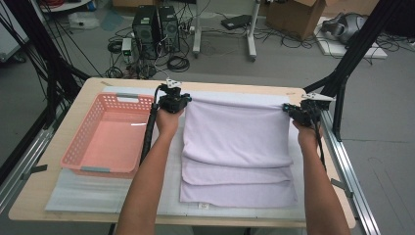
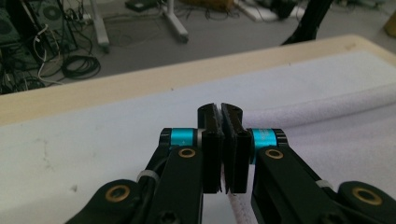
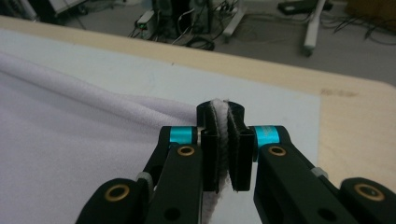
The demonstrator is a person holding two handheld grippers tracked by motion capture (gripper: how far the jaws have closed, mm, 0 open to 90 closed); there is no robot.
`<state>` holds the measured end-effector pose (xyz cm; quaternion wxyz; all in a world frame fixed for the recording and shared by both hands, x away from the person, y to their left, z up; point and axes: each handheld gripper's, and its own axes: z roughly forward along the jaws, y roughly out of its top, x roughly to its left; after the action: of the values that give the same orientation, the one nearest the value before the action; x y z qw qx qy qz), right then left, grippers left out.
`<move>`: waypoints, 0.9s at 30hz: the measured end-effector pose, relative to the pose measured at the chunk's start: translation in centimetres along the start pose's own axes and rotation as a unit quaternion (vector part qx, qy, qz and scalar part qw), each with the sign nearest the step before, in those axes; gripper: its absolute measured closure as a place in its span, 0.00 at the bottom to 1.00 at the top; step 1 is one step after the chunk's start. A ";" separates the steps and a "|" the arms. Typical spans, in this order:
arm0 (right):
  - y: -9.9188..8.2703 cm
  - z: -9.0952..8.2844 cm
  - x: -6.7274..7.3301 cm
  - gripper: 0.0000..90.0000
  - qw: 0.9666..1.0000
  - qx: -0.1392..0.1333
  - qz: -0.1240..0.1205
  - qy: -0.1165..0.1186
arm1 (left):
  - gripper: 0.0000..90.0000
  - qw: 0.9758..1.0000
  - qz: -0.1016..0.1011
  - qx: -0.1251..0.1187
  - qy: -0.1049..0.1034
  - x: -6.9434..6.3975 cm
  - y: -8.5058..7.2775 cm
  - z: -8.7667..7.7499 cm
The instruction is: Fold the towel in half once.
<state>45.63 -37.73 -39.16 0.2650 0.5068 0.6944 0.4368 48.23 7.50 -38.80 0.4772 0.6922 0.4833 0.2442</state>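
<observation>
Towel [image 1: 235, 142], pale lilac and folded in layers; both grippers' fingers clench its far corners.

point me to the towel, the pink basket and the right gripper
towel [image 1: 235, 137], high view, middle of its top fold
pink basket [image 1: 73, 152], high view, left wall
right gripper [image 3: 223, 140], right gripper view, between the fingertips, shut on the towel's edge

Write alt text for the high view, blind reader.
Two hand-held grippers pinch the far corners of a pale lilac towel that lies in loose folds on a wooden table: the left gripper at its far left corner, the right gripper at its far right. An empty pink basket sits to the left of the towel.
</observation>
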 end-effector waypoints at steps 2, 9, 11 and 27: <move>0.4 0.6 -0.1 0.95 1.000 -0.001 0.024 -0.002 | 0.96 1.000 -0.002 0.009 0.000 0.1 -0.4 0.4; -0.1 2.2 0.3 0.75 0.999 0.022 0.046 -0.015 | 0.61 0.999 -0.020 0.014 -0.034 -0.2 -2.1 0.5; -0.3 1.8 0.2 0.72 0.998 0.020 0.054 -0.013 | 0.58 0.998 -0.023 0.028 -0.048 -0.5 -2.5 0.4; -3.2 -5.8 0.6 0.63 0.999 0.030 0.040 0.022 | 0.55 0.995 -0.008 0.007 -0.096 -3.6 -5.8 -4.6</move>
<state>39.19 -39.42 -39.18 0.2171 0.5321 0.6919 0.4370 40.58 6.60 -41.57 0.5184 0.7118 0.4424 0.1700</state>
